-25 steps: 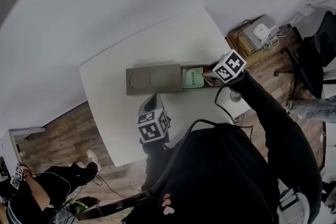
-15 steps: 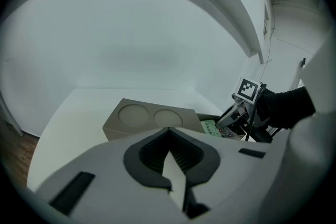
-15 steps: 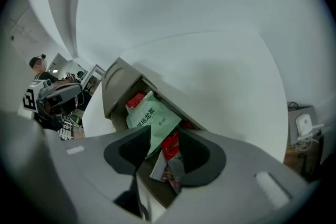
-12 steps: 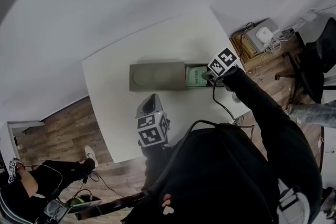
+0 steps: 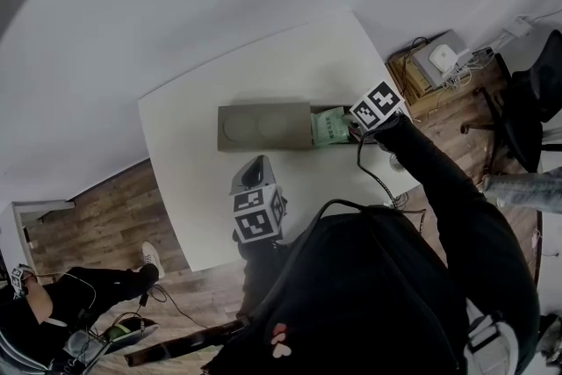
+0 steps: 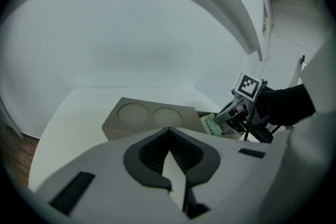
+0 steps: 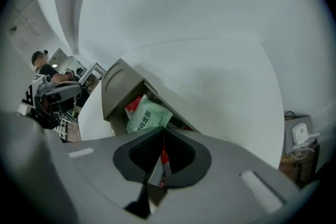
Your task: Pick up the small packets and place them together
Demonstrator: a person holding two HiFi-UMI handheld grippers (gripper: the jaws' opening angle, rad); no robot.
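A grey cardboard box [image 5: 263, 127] lies on the white table [image 5: 193, 189], its right end open. A green packet [image 5: 328, 126] lies in that open end, with a red packet [image 7: 134, 104] under it. My right gripper [image 5: 356, 129] reaches down into the opening; its jaws have just been closing and are now shut on a red-and-white packet [image 7: 164, 160], seen between them in the right gripper view. My left gripper [image 5: 253, 171] hovers near the table's front edge, short of the box [image 6: 142, 115], jaws together and empty. From the left gripper view, the right gripper [image 6: 226, 118] sits at the green packet [image 6: 211, 124].
A low shelf [image 5: 435, 66] with white devices and cables stands to the right of the table, beside a black chair [image 5: 527, 92]. A person sits on the wooden floor at lower left [image 5: 53, 312]. A black cable hangs off the table's right edge.
The right gripper has sunk a little further into the box's open end, over the packets. The left gripper has stayed in place.
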